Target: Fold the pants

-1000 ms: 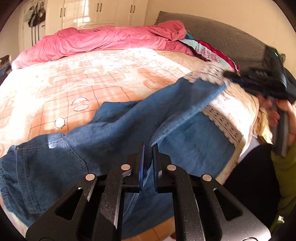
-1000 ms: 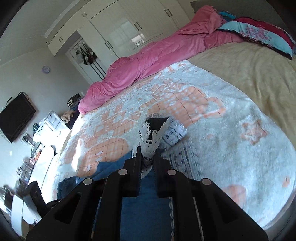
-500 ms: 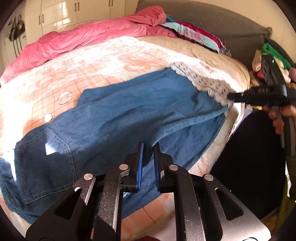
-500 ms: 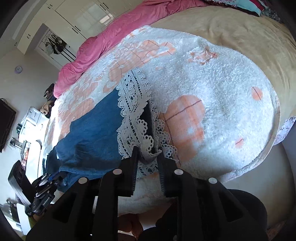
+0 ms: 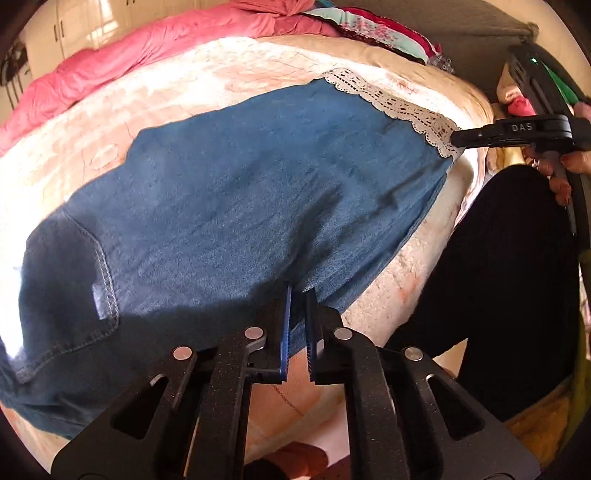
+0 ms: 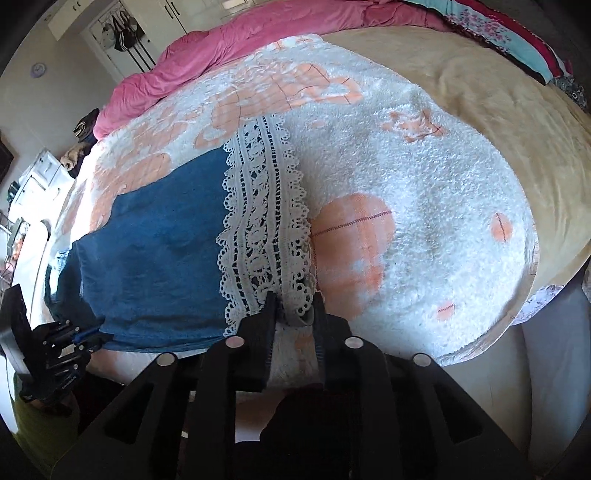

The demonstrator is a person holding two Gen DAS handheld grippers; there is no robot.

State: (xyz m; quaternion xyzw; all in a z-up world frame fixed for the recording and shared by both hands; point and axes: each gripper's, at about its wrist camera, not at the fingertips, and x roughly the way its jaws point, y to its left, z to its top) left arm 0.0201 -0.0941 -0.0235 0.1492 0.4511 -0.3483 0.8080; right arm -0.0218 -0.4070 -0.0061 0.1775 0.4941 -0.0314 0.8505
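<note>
Blue denim pants (image 5: 236, 192) with a white lace hem (image 5: 399, 107) lie spread flat on the bed, the two legs stacked. My left gripper (image 5: 298, 295) is shut on the near edge of the denim at the middle of the leg. My right gripper (image 6: 293, 306) is shut on the near corner of the lace hem (image 6: 262, 221). It also shows in the left wrist view (image 5: 480, 136) at the hem corner. The left gripper shows in the right wrist view (image 6: 77, 338) at the denim edge.
The bed carries a white and orange fluffy blanket (image 6: 424, 192) over a beige cover (image 6: 498, 92). A pink duvet (image 5: 147, 59) and patterned pillows (image 5: 376, 29) lie at the far side. The bed's near edge runs just below both grippers. A white wardrobe (image 6: 122, 22) stands behind.
Both grippers have pulled the pants toward the near bed edge and lowered them. The leg that hung in the air now lies flat and stretched on the blanket.
</note>
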